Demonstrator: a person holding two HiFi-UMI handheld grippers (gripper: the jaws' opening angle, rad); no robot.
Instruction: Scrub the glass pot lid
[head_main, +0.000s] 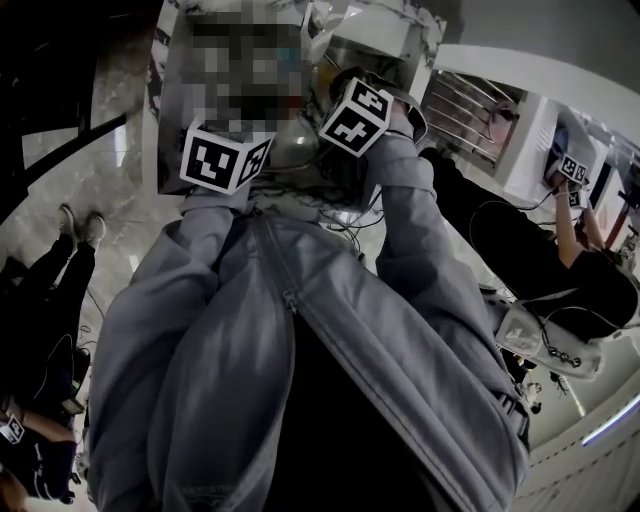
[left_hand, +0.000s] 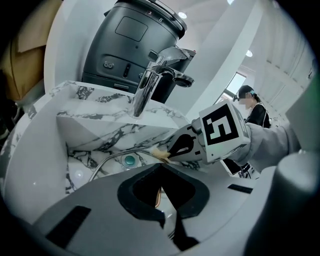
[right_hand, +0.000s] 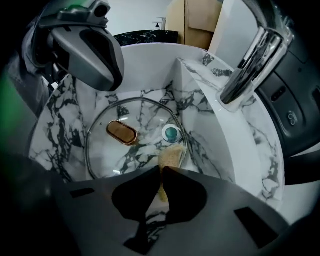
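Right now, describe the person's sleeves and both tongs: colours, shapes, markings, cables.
Both arms are covered by loose grey jacket sleeves. The left tongs and the right tongs are broad matte grey shells with black-lined jaws tapering to a point. Each carries a white cube printed with black square markers: left cube, right cube. Thin dark cables run near the chest.

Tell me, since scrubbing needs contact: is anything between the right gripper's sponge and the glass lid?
Nothing visible. The sponge in the right gripper lies against the glass lid by its rim; the faucet hangs off to one side.
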